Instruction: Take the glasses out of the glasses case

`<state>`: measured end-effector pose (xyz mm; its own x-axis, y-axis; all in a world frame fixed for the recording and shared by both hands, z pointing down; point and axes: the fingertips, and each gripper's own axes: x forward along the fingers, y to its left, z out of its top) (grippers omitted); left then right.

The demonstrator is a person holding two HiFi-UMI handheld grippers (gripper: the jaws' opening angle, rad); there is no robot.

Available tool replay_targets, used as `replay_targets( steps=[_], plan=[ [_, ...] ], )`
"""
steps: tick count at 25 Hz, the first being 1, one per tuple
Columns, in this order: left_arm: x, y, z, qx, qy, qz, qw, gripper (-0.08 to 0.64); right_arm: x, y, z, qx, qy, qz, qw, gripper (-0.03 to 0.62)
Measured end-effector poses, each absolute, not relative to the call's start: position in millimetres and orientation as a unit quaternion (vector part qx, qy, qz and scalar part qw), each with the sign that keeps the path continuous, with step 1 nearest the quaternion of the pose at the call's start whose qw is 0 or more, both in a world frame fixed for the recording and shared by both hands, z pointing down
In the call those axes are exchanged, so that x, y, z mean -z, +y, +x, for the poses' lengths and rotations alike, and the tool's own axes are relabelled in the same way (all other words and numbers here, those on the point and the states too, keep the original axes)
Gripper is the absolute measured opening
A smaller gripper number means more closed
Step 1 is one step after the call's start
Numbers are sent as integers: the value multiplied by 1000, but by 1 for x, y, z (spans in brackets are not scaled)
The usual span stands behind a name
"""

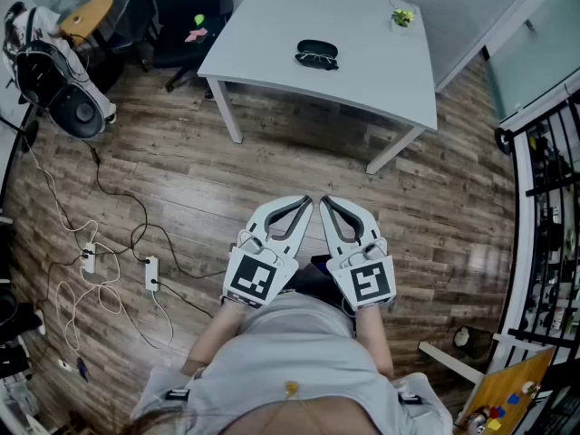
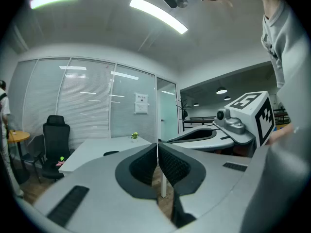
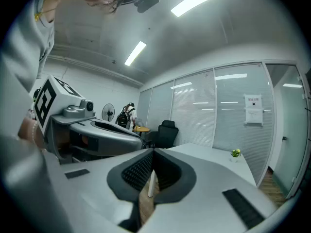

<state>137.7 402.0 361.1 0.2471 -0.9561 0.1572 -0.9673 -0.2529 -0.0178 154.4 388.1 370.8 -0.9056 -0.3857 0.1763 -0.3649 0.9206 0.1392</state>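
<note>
Grippers sit close against the person's body: left gripper (image 1: 304, 203) and right gripper (image 1: 326, 203) almost touch at the tips, each with its jaws pressed together on nothing. This is probably a ready pose, with the reach not yet begun. Wooden floor (image 1: 299, 166) lies ahead of them. Well beyond stands the table (image 1: 362, 75), where the dark glasses case (image 1: 317, 50) lies. The head view shows what look like glasses at its near edge. The left gripper view catches only a dark sliver, and the right gripper view misses it.
</note>
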Motion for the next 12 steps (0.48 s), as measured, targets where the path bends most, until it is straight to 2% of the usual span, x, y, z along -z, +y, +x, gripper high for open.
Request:
replay_targets(
  steps=[10,12],
  plan=[
    [-368,407,137,-72,-614,784,53,65,-369,394,156,37,-977,189,91,29],
    [-370,404,132,-72,-614,784,58,75,-371,390,152,34,-977,188,92,64]
  ],
)
